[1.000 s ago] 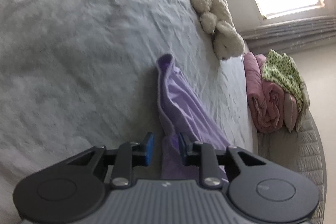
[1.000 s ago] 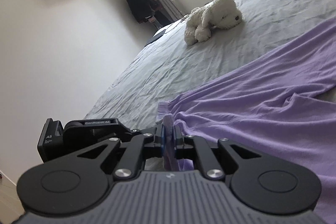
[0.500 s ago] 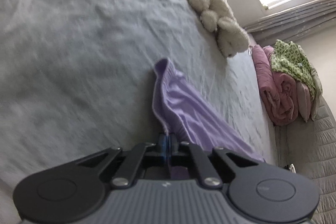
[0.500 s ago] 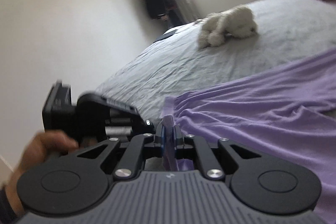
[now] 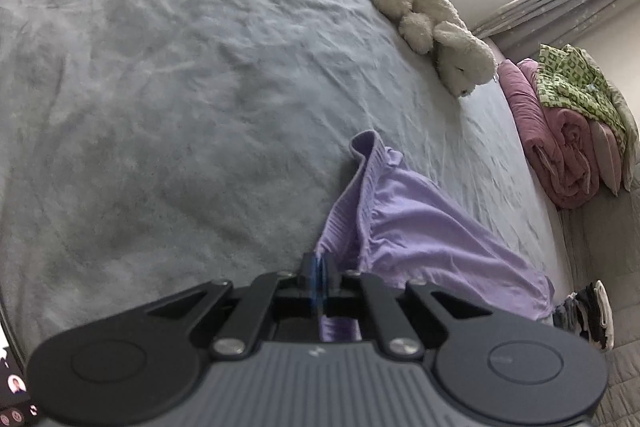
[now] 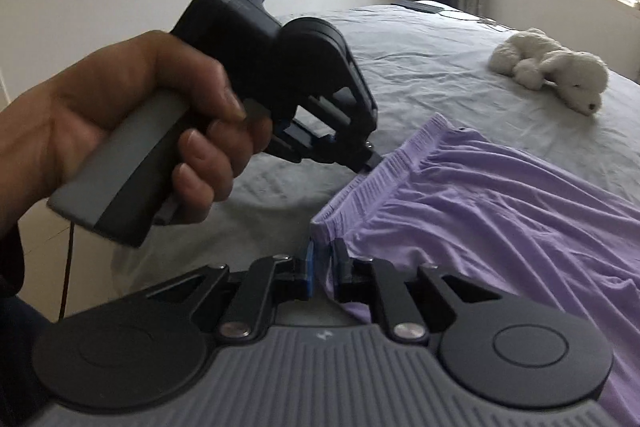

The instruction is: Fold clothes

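A broad stretch of wrinkled grey bedsheet (image 5: 168, 115) is seen lying bare on the left of the left wrist view, with open room reaching to the bed's far edge. In the right wrist view, a hand (image 6: 120, 115) is wrapped around the grey and black handle of the left gripper (image 6: 370, 163), on whose body the marking "A5" can be partly read; its tips are pinched together on the ribbed elastic waistband of the soft lilac knit trousers (image 6: 480, 211). The same closed grip is confirmed from the left wrist camera, where the blue pads of the left gripper (image 5: 319, 273) are pressed flat on the lilac fabric (image 5: 420, 227). Nearer the lens, the right gripper (image 6: 323, 265) is held at a narrow gap, with the waistband corner passing between its blue pads; whether the fabric is truly clamped cannot be told. The trousers are spread across the bed toward the right. Further right, a fluffy white plush dog (image 6: 552, 67) is laid on the sheet, well apart from the trousers, and rolled pink quilts (image 5: 560, 147) topped by a green patterned cloth (image 5: 572, 83) are stacked at the bed's edge.
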The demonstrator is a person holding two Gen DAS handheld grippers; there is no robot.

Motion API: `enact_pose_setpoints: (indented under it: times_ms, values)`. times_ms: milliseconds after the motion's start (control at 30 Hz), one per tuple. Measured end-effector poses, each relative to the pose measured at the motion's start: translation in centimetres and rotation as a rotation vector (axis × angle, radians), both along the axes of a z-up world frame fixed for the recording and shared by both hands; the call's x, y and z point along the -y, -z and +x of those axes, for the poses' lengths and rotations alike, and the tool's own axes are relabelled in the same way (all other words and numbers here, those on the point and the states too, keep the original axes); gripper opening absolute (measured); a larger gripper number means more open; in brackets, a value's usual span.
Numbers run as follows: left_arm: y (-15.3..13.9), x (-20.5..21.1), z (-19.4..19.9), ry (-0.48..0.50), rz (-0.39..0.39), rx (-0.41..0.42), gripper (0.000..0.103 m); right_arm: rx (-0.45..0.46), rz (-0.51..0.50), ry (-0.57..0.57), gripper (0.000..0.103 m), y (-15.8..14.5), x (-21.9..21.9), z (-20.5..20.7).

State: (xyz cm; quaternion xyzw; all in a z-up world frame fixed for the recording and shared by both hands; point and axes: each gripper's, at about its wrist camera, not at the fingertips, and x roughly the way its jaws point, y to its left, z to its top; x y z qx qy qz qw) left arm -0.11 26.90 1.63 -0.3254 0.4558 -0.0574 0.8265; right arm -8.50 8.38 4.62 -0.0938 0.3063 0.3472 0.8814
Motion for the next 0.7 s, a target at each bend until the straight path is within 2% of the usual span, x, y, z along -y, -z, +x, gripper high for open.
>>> enact_pose_setpoints:
  times_ms: [33, 67, 200, 367, 533, 600, 700]
  values:
    - [0.0, -0.2, 0.0, -0.004, 0.002, -0.001, 0.004, -0.003, 0.017, -0.013, 0.012, -0.1, 0.2, 0.0]
    - [0.0, -0.6, -0.1, -0.017, -0.001, -0.003, 0.004, -0.005, 0.034, -0.026, 0.017, -0.2, 0.4, 0.0]
    - [0.1, -2.1, -0.5, -0.063, -0.016, -0.009, 0.004, 0.018, 0.056, -0.058, 0.017, -0.9, 0.9, -0.3]
    - [-0.3, -1.9, -0.9, -0.047, -0.058, 0.017, 0.008, 0.023, 0.074, -0.012, 0.017, -1.3, 1.9, 0.6]
    - [-0.8, -0.3, -0.6, 0.003, -0.025, 0.030, 0.011, 0.058, -0.008, -0.054, 0.020, -0.8, 1.7, 0.9]
    - [-0.8, 0.1, -0.6, 0.016, -0.009, 0.027, 0.011, 0.063, -0.033, -0.074, 0.039, -0.5, 1.5, 0.9]
    - [-0.7, 0.5, -0.5, 0.032, 0.014, 0.023, 0.011, 0.063, -0.054, -0.096, 0.041, 0.0, 0.9, 0.8]
